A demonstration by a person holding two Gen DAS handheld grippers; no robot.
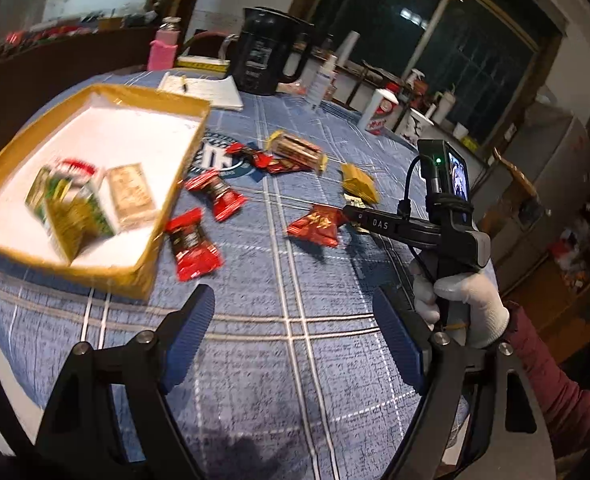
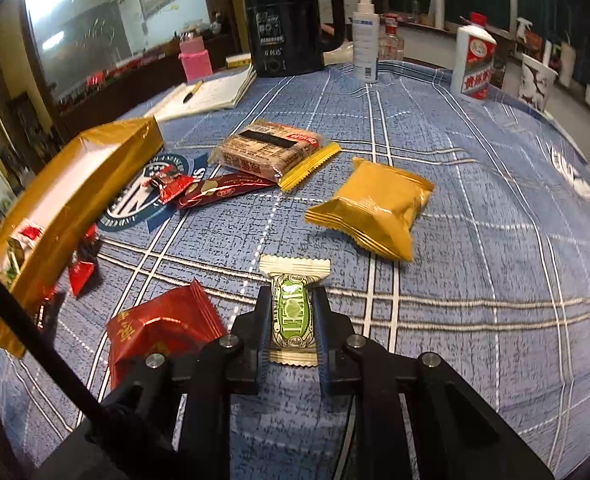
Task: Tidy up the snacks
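A gold box (image 1: 175, 188) with a white inside sits on the left of the blue table and holds a few snack packs (image 1: 83, 200). It also shows in the right wrist view (image 2: 75, 200). My left gripper (image 1: 293, 328) is open and empty above the cloth, right of the box. My right gripper (image 2: 293, 312) is shut on a small green-and-white candy (image 2: 293, 312). Beside it lie a red pack (image 2: 163, 328), a gold pack (image 2: 375, 208) and a brown biscuit pack (image 2: 271, 148). Red candies (image 1: 193, 244) lie by the box.
A black kettle (image 2: 295, 20), a notebook with pen (image 2: 203, 96), a pink bottle (image 2: 195, 60), a spray bottle (image 2: 365, 40) and a white liquor bottle (image 2: 475, 64) stand at the table's far edge. The right hand-held gripper (image 1: 435, 220) shows in the left wrist view.
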